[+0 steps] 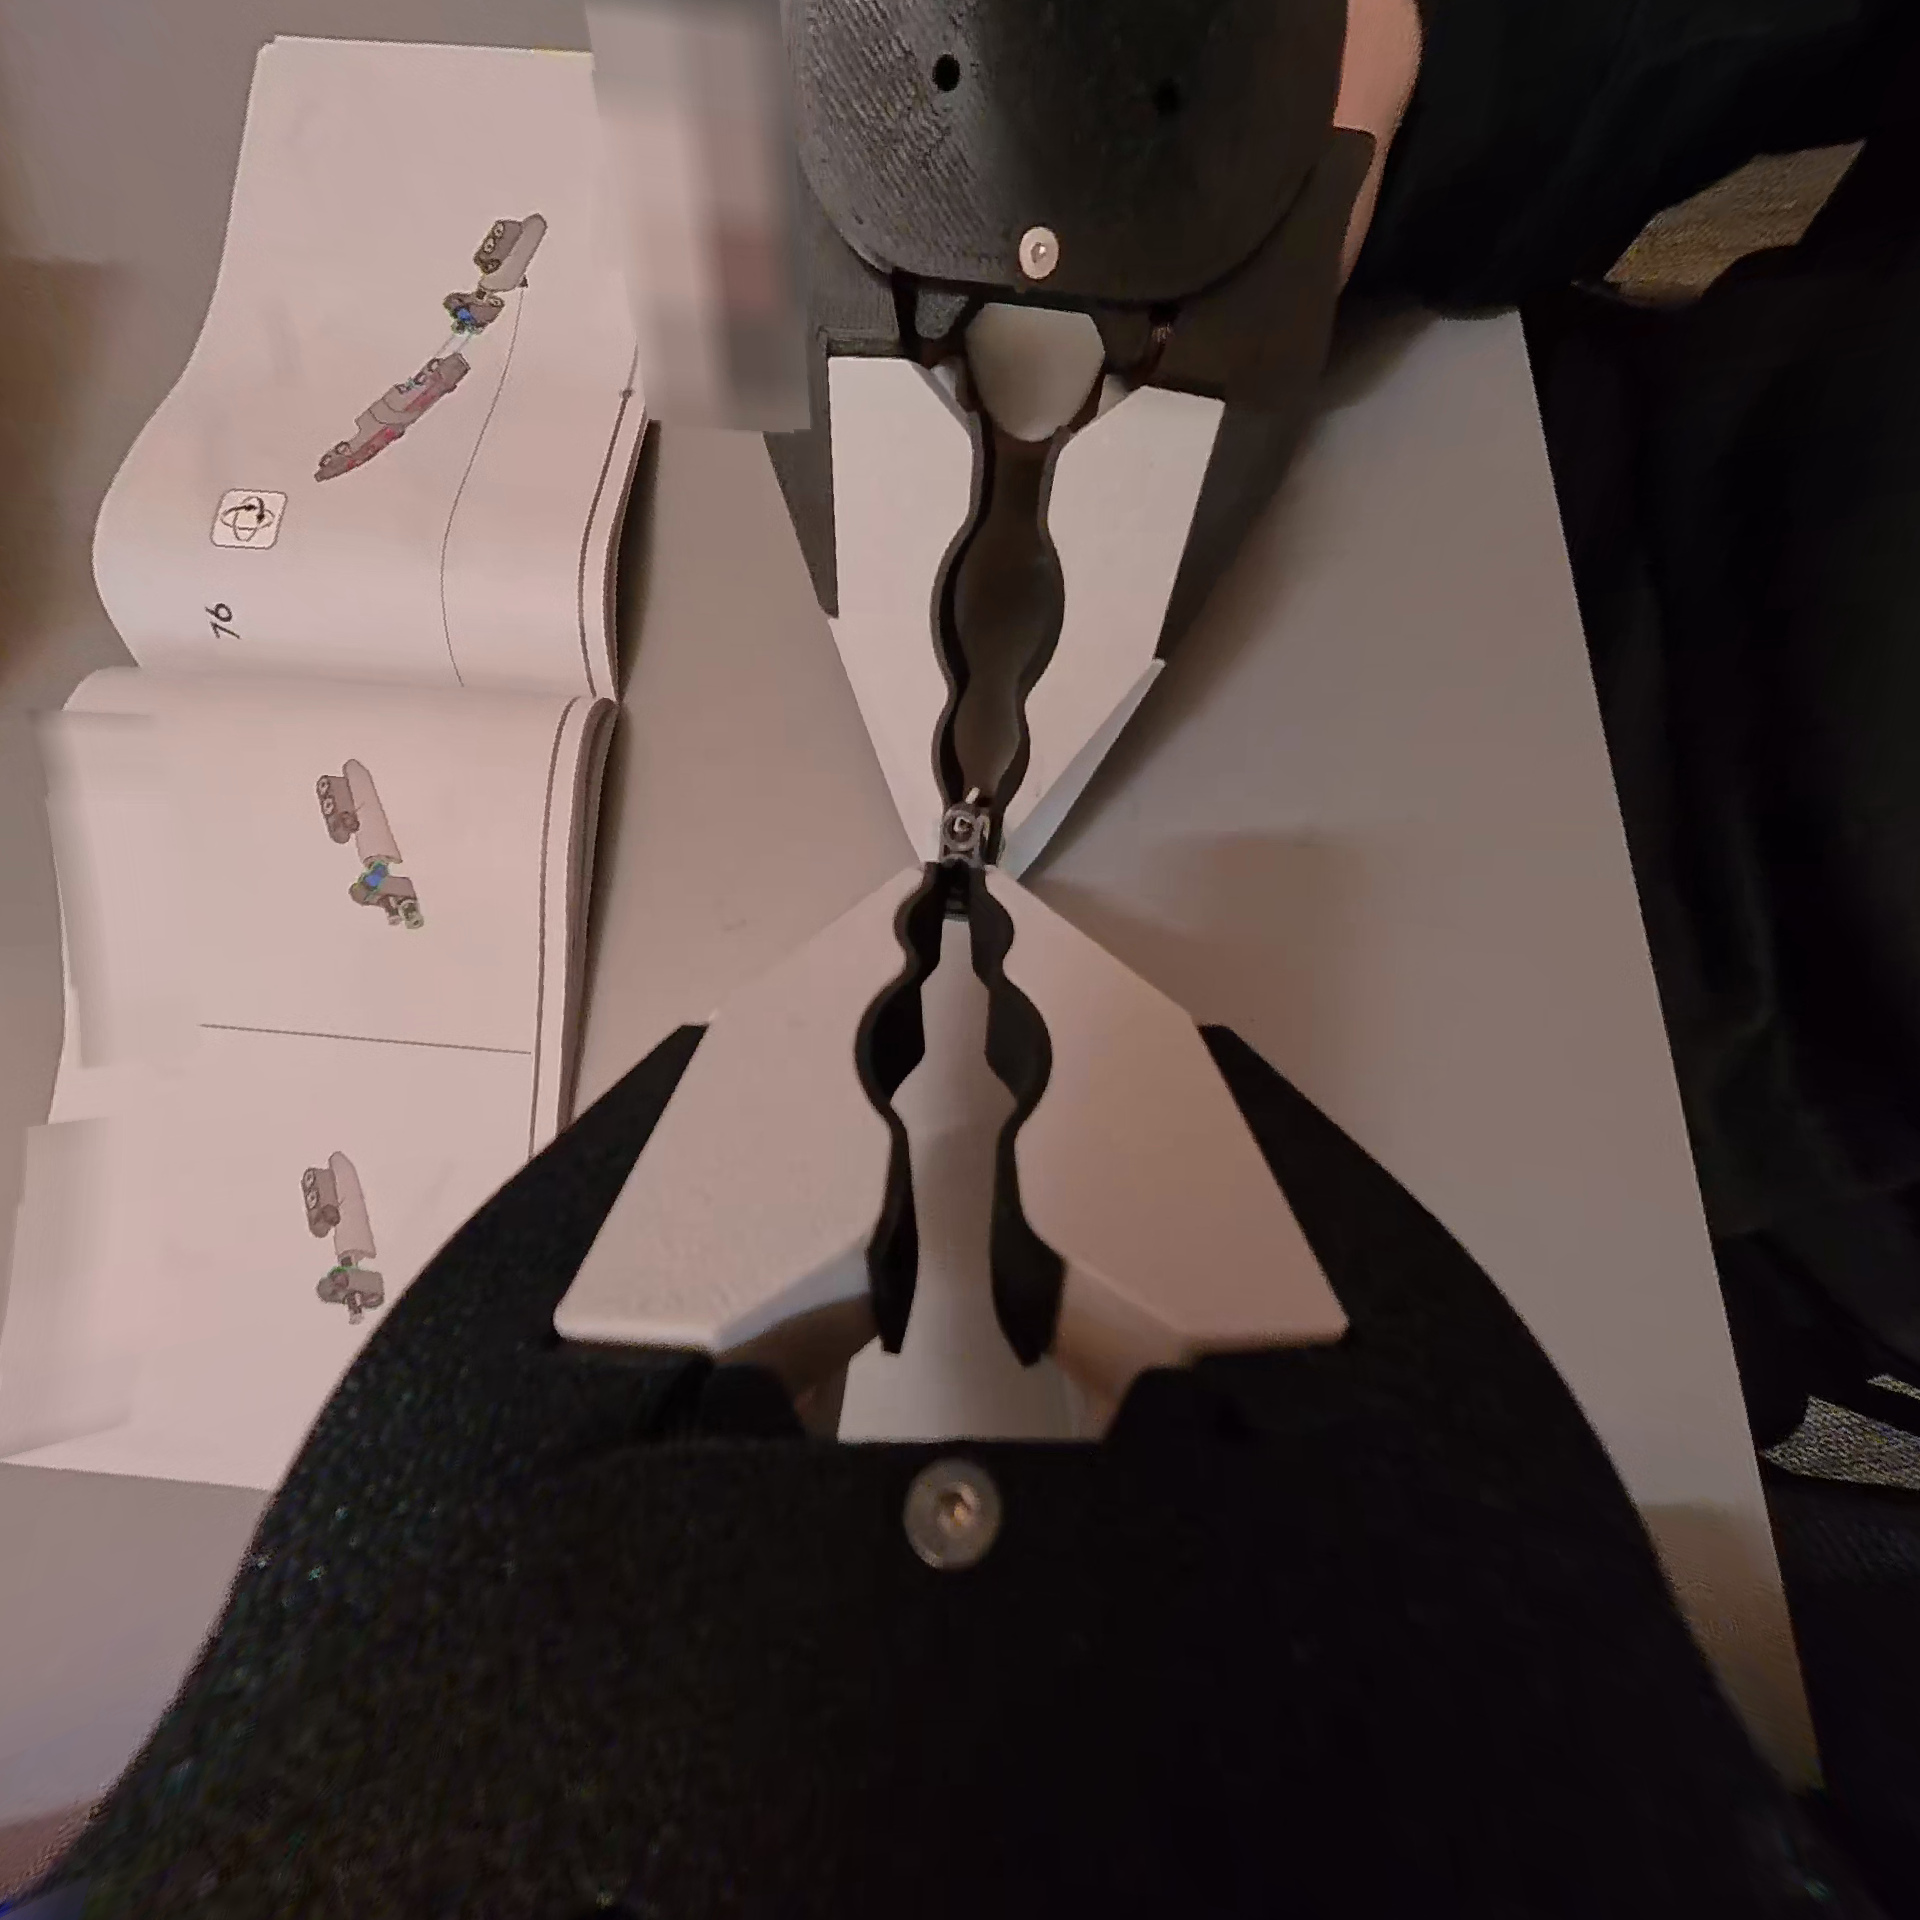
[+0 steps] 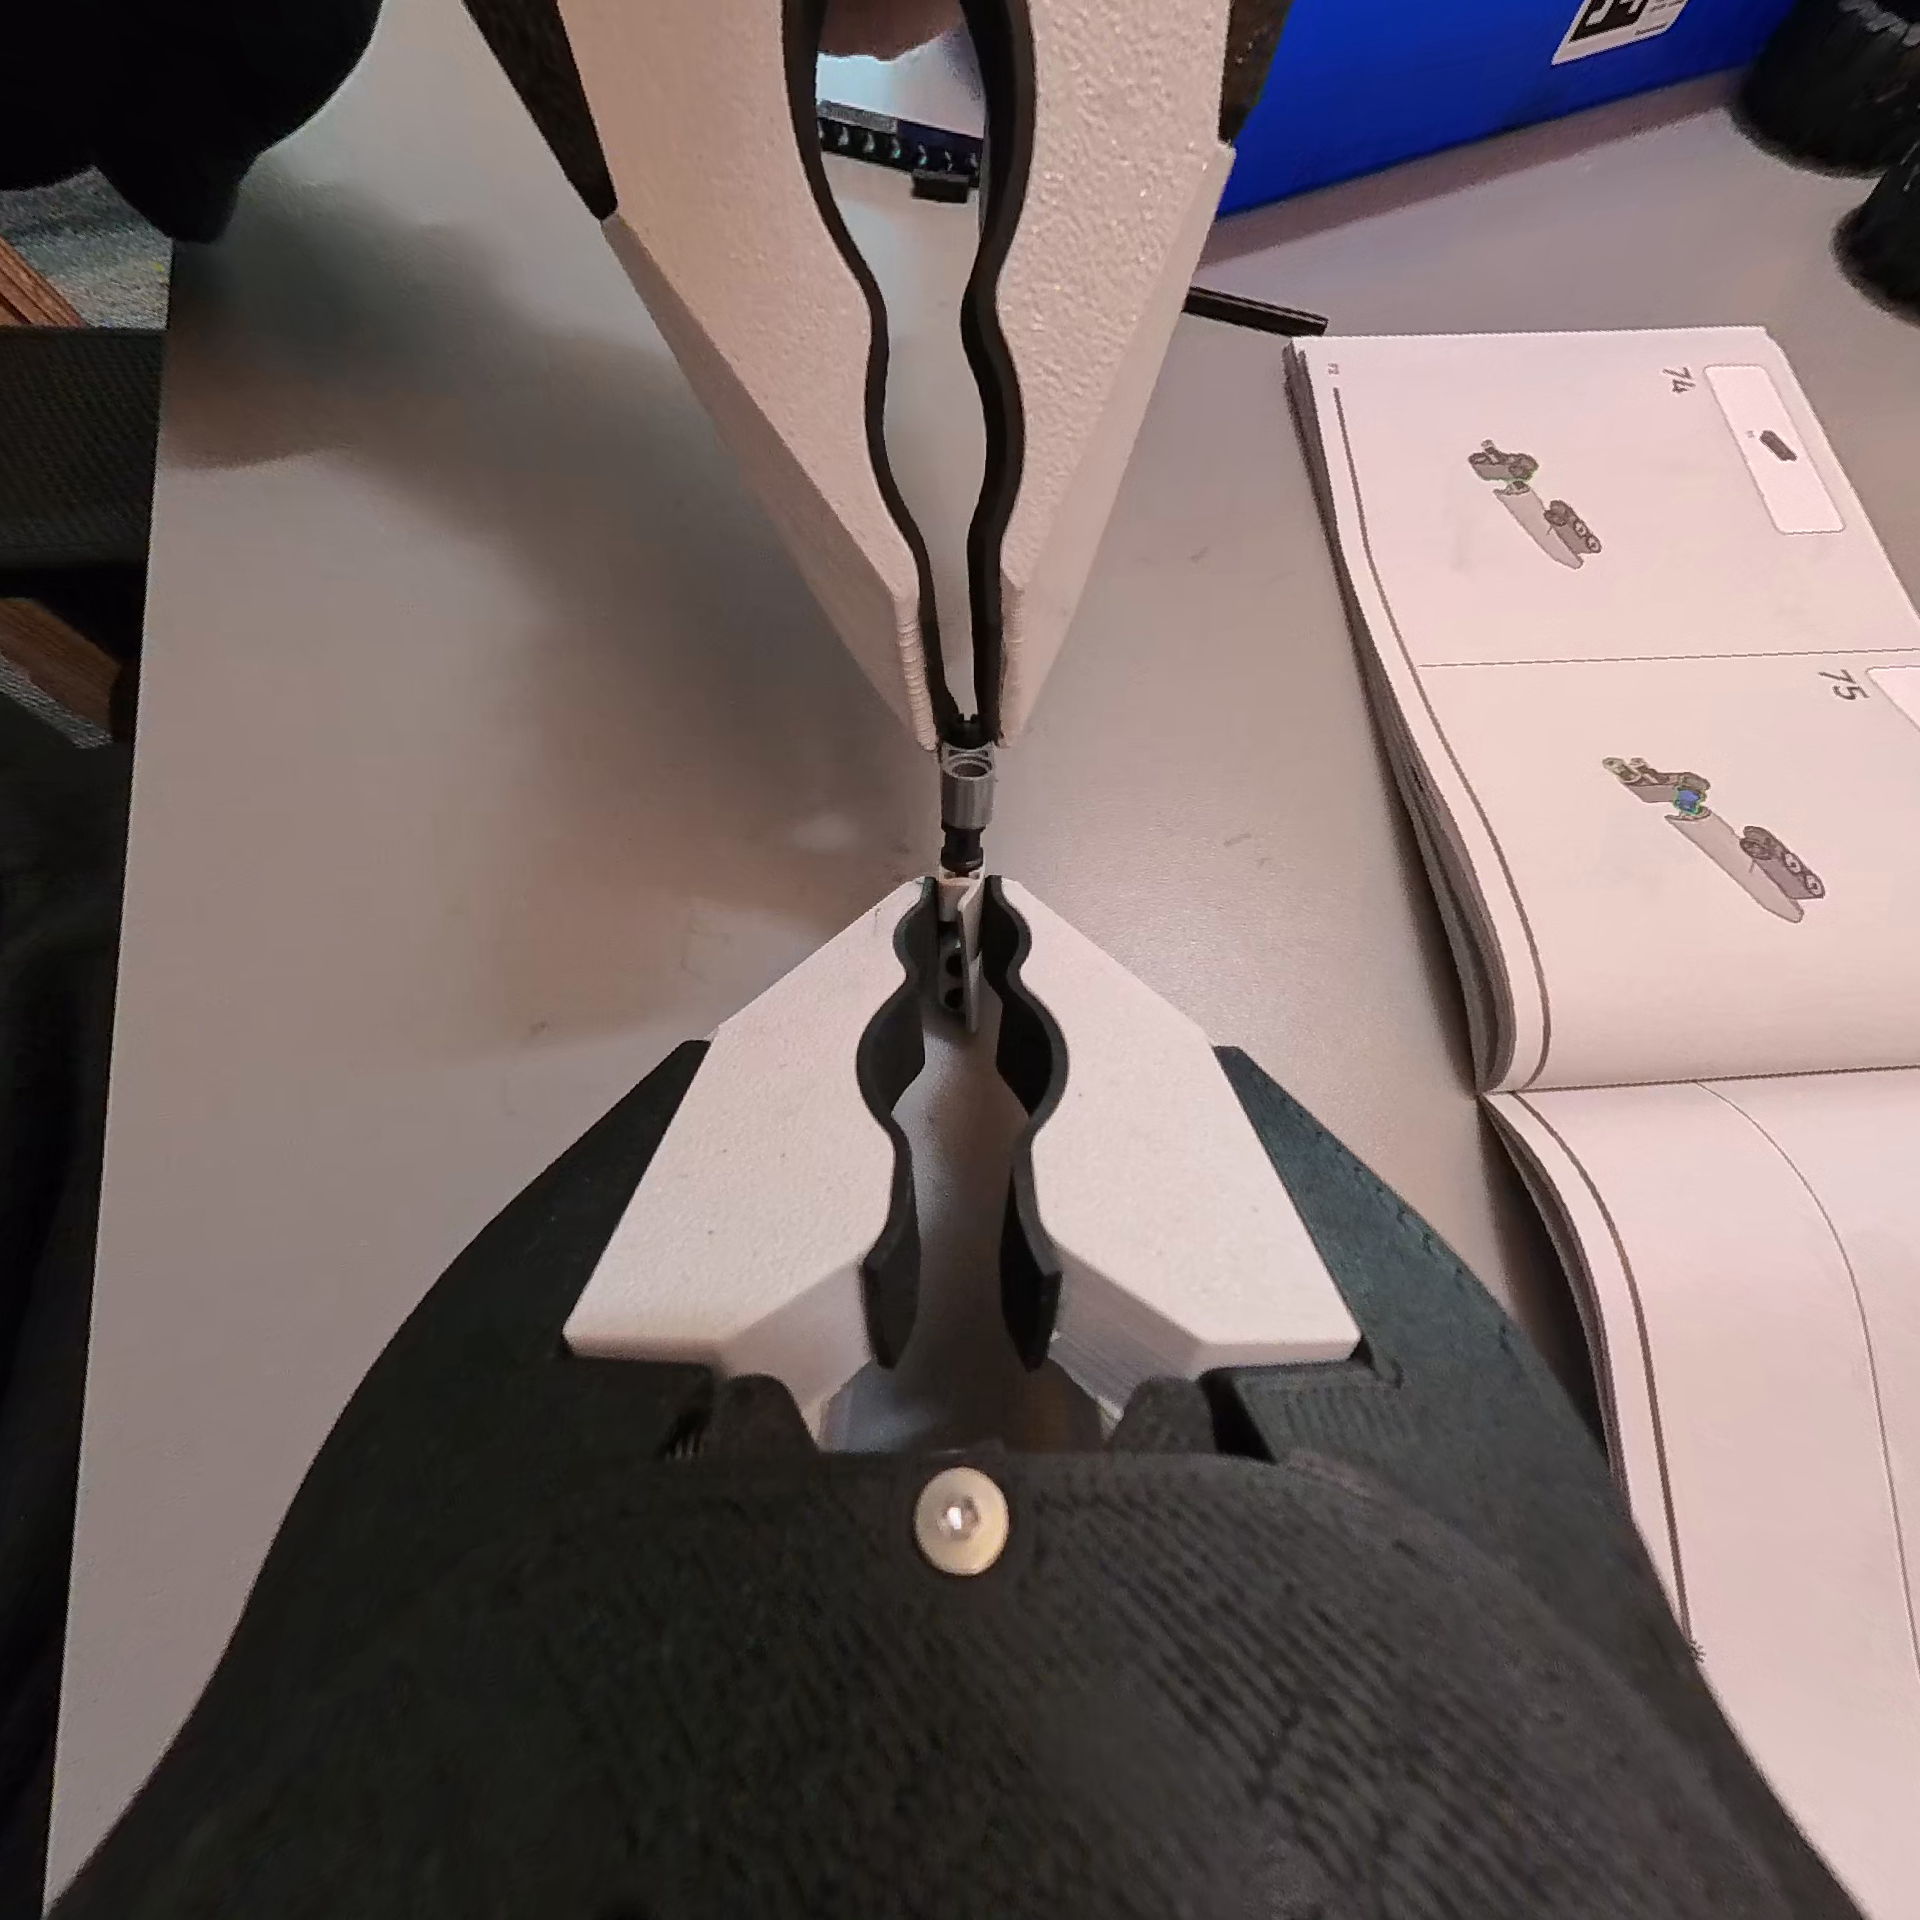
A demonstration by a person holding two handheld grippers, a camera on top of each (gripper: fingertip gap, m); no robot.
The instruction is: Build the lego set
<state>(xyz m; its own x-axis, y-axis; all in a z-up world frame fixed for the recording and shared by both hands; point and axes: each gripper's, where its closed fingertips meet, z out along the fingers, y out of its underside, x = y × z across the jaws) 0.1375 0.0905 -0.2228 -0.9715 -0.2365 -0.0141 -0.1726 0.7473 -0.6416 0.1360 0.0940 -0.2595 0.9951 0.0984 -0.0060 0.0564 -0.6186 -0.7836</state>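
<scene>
My two grippers meet tip to tip above the grey table (image 2: 416, 727). My left gripper (image 1: 958, 888) is shut on a small grey lego connector (image 1: 962, 831). In the right wrist view, the left gripper (image 2: 963, 732) comes down from the top and holds the same connector (image 2: 968, 795). A black pin (image 2: 960, 844) sticks out below the connector. My right gripper (image 2: 961, 888) is shut on a white and grey lego assembly (image 2: 954, 956) that touches the pin. In the left wrist view, the right gripper (image 1: 975, 805) reaches in from the top, with a white rounded part (image 1: 1029, 384) deep between its fingers.
An open instruction booklet (image 2: 1662, 727) lies to the right in the right wrist view and to the left in the left wrist view (image 1: 343, 520). A blue box (image 2: 1403, 104) stands at the back. The table edge (image 1: 1662, 1039) runs beside a person's dark clothing. The grippers are tip to tip, or close to it.
</scene>
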